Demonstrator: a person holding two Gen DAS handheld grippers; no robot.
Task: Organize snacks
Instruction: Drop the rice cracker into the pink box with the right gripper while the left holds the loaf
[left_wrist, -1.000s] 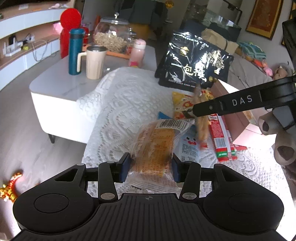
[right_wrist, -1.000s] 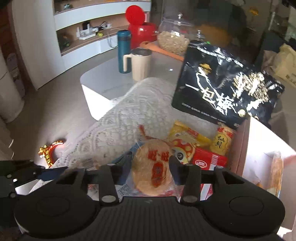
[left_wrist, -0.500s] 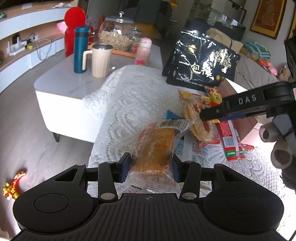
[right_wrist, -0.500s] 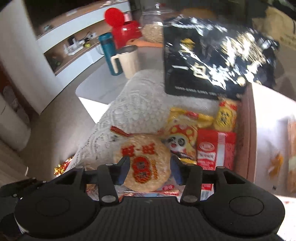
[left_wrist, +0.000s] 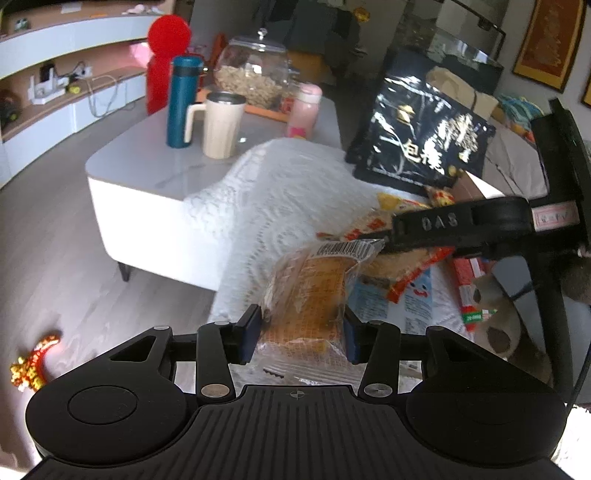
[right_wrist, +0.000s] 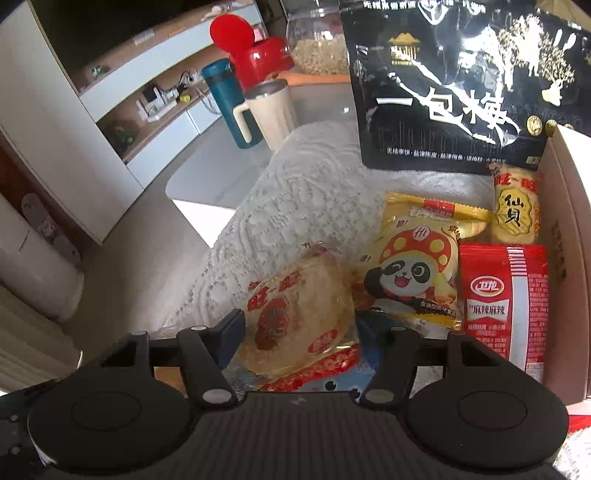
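My left gripper (left_wrist: 301, 328) is shut on a clear-wrapped orange-brown bread packet (left_wrist: 314, 291), held above the white lace cloth (left_wrist: 280, 199). My right gripper (right_wrist: 299, 332) is shut on a round rice cracker packet (right_wrist: 295, 314) with red print; it shows in the left wrist view (left_wrist: 391, 240) as a black arm just beyond the bread. On the cloth lie a yellow panda snack (right_wrist: 410, 273), a red spicy-strip packet (right_wrist: 502, 299), a small yellow cracker (right_wrist: 515, 210) and a large black plum bag (right_wrist: 454, 85). A blue-white packet (left_wrist: 399, 299) lies under the arm.
A cardboard box wall (right_wrist: 569, 236) stands at the right edge of the snacks. The grey table (left_wrist: 147, 162) carries a teal flask (left_wrist: 181, 99), a beige mug (left_wrist: 221, 125), a pink bottle (left_wrist: 304, 110), a glass jar (left_wrist: 255, 70) and a red jug (left_wrist: 162, 62).
My right gripper has moved forward and down with the cracker, nearer the snacks and the box. The left gripper shifted slightly, still holding the bread.
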